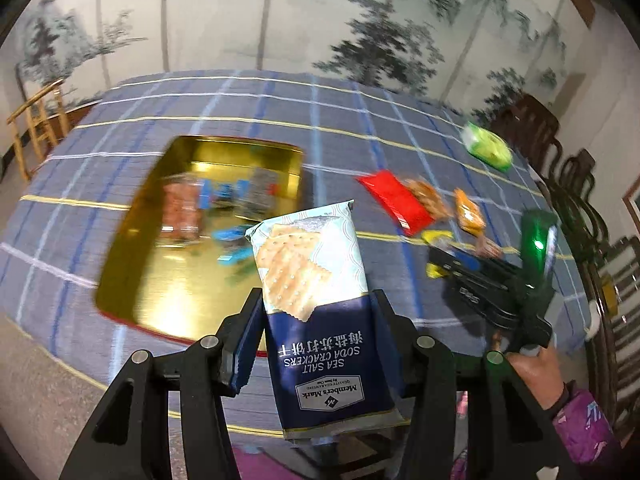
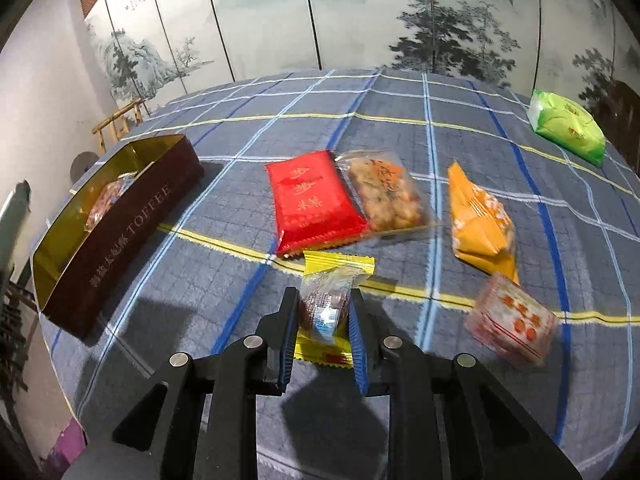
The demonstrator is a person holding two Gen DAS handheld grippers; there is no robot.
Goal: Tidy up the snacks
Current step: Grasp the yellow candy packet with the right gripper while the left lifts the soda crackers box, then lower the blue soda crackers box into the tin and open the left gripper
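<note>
My left gripper [image 1: 316, 304] is shut on a blue and white soda cracker pack [image 1: 316, 300], held above the table just right of the gold-lined toffee tin [image 1: 132, 264], which holds several snacks. My right gripper [image 2: 326, 308] is shut on a small yellow-ended clear snack packet [image 2: 332, 300] low over the cloth; it also shows in the left wrist view [image 1: 452, 260]. On the checked cloth lie a red packet [image 2: 312, 204], a clear nut-brittle packet [image 2: 386, 192], an orange packet [image 2: 478, 220], a clear red-printed packet [image 2: 512, 320] and a green packet [image 2: 566, 126].
The tin [image 2: 116, 232] stands at the table's left, maroon outside. A painted folding screen [image 2: 320, 12] stands behind the table. Dark wooden chairs [image 1: 576, 184] line the right edge; a bamboo rack [image 1: 36, 124] is at the far left.
</note>
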